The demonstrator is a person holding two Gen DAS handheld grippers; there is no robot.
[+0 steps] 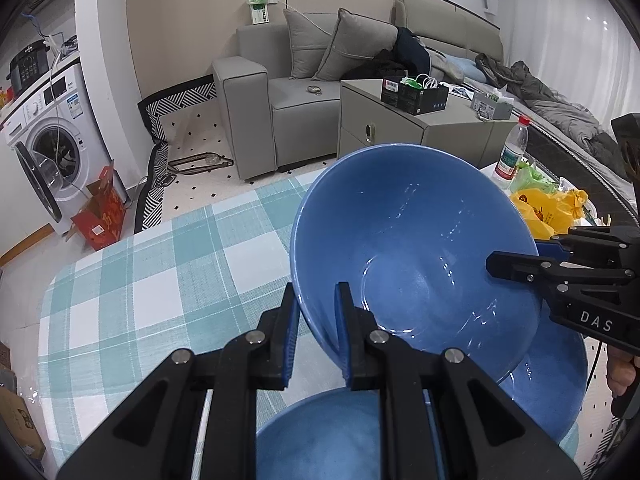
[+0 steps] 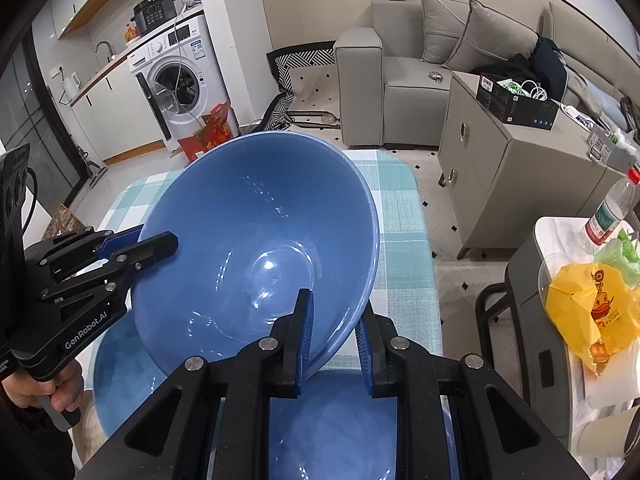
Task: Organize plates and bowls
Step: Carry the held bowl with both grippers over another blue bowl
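Gripping blue bowl [image 1: 416, 240] — sink [image 2: 105, 50] right-view only

Left hand-held gripper [image 1: 318, 322]: matte black linkage arms, round silver screws, blue ribbed finger pads, white "GenRobot.AI" lettering on side. Right hand-held gripper [image 2: 334, 338]: same build, white "DAS" marking, black cable trailing.

bowl [image 1: 416, 248]: glossy blue glaze, I see light streaks on it | left gripper [image 1: 318, 320]: matt black plastic, ribbed blue pads, bright metal pins | right gripper [image 2: 334, 332]: same finish | tablecloth [image 1: 160, 264]: woven checked cloth, matt | bag [image 2: 592, 312]: crinkled shiny yellow plastic | sofa [image 1: 256, 96]: grey fabric
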